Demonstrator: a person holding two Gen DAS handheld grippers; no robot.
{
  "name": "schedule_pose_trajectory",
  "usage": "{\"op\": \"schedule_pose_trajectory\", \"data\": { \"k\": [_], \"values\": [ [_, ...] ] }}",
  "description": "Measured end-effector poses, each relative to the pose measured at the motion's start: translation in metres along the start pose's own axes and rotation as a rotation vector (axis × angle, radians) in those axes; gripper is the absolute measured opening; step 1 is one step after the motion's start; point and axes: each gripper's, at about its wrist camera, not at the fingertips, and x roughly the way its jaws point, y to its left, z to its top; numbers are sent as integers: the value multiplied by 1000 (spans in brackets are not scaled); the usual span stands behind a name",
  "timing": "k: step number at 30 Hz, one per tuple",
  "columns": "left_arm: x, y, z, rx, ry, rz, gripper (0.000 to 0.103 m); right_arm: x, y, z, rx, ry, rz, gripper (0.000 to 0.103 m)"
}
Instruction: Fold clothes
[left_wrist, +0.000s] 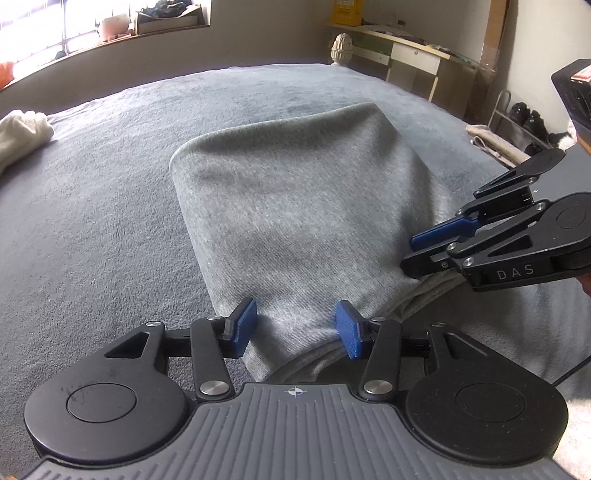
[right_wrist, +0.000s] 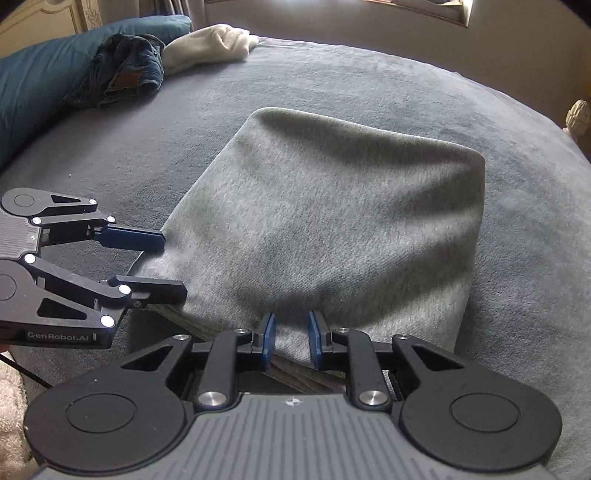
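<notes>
A folded grey garment (left_wrist: 295, 206) lies on the grey-blue blanket of the bed (left_wrist: 103, 229); it also shows in the right wrist view (right_wrist: 332, 229). My left gripper (left_wrist: 298, 328) is open, its blue pads either side of the garment's near edge at the left corner. It also shows in the right wrist view (right_wrist: 171, 262). My right gripper (right_wrist: 291, 341) is open with a narrower gap over the near edge at the right corner. It also shows in the left wrist view (left_wrist: 413, 251). Folded layers show under the near edge.
A cream garment (right_wrist: 210, 44), crumpled blue jeans (right_wrist: 125, 70) and a teal pillow (right_wrist: 40, 81) lie at the far side of the bed. A desk (left_wrist: 413, 55), a shoe rack (left_wrist: 524, 122) and beige cloth (left_wrist: 491, 144) stand beyond the bed's right edge.
</notes>
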Motion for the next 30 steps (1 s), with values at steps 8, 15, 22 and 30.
{"op": "schedule_pose_trajectory", "data": {
  "k": [8, 15, 22, 30],
  "values": [
    [-9, 5, 12, -40, -7, 11, 49, -1, -3, -3, 0, -18, 9, 21],
    [-10, 2, 35, 18, -34, -64, 49, 0, -6, -6, 38, -27, 21, 21],
    [14, -24, 11, 144, 30, -83, 59, 3, -23, 1, 104, -16, 6, 21],
    [19, -28, 12, 148, 39, -70, 60, 14, -55, 17, 179, 0, -76, 24]
  ]
}}
